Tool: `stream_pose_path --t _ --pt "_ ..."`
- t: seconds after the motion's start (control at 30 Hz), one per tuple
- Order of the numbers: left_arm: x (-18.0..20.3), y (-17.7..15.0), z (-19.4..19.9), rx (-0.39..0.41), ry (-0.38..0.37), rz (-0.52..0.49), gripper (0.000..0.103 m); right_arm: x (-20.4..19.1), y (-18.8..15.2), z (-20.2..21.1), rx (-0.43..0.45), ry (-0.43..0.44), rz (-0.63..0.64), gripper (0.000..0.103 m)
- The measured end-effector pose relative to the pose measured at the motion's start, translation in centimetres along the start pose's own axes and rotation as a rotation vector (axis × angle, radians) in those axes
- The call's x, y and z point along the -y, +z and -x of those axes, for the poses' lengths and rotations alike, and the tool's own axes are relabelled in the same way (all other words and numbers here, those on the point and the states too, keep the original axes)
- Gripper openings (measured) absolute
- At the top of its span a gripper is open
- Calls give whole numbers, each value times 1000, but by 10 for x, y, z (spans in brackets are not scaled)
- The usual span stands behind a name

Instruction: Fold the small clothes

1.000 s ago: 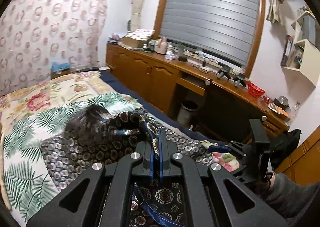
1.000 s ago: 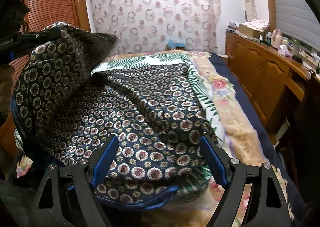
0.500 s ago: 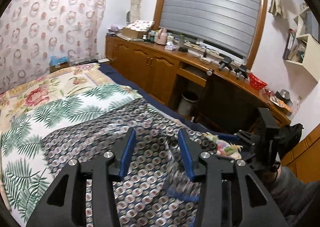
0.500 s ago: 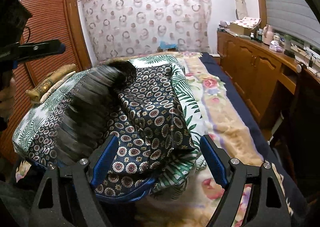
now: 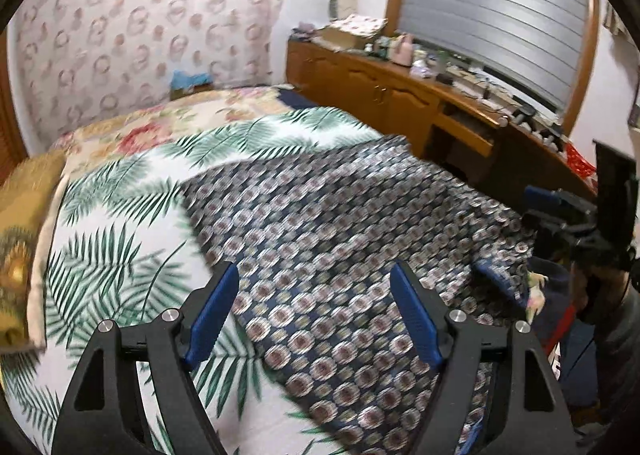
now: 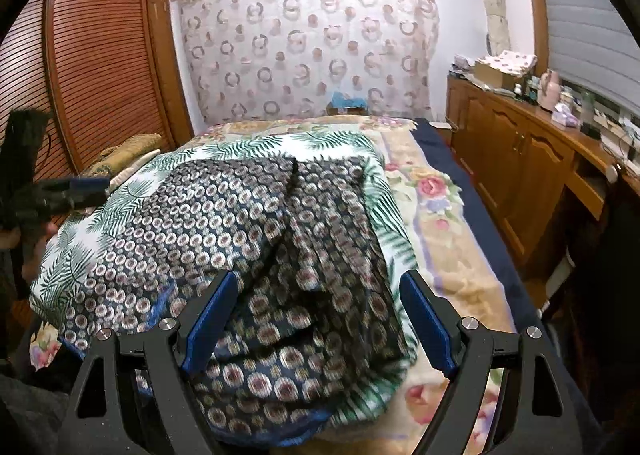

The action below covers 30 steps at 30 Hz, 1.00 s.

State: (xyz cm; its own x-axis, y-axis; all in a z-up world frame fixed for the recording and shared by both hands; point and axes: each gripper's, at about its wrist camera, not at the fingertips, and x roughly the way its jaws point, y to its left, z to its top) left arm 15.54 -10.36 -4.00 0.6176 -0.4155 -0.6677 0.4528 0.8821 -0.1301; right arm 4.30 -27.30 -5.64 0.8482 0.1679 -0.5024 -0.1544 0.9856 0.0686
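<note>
A dark navy garment with round floral medallions (image 5: pixel 340 239) lies spread on the bed over a palm-leaf sheet (image 5: pixel 112 239). In the right wrist view the garment (image 6: pixel 256 231) lies with a long crease down its middle and rumpled folds near me. My left gripper (image 5: pixel 314 309) is open and empty, above the garment's near left edge. My right gripper (image 6: pixel 318 317) is open and empty, above the garment's near end. Each gripper shows in the other's view: the right one (image 5: pixel 568 215), the left one (image 6: pixel 68 191).
A floral blanket (image 6: pixel 436 215) covers the bed's right side. A wooden cabinet counter with clutter (image 6: pixel 532 143) runs along the right wall. A louvred wardrobe (image 6: pixel 92 67) stands at left. A gold pillow (image 5: pixel 20 239) lies at the bed's left edge.
My left gripper opened and let go of the garment, which dropped flat onto the bed. The left view swung left. The right gripper stayed open.
</note>
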Motion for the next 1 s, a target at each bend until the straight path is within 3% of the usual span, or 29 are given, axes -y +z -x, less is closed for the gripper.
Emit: stream_pose_path --t 0.57,1.0 --pt "-24 -33 -9 -26 55 32 79 -6 63 -60 -69 67 54 85" --pt "-35 -45 -32 -96 75 53 79 25 108 -152 -233 115 -98 85"
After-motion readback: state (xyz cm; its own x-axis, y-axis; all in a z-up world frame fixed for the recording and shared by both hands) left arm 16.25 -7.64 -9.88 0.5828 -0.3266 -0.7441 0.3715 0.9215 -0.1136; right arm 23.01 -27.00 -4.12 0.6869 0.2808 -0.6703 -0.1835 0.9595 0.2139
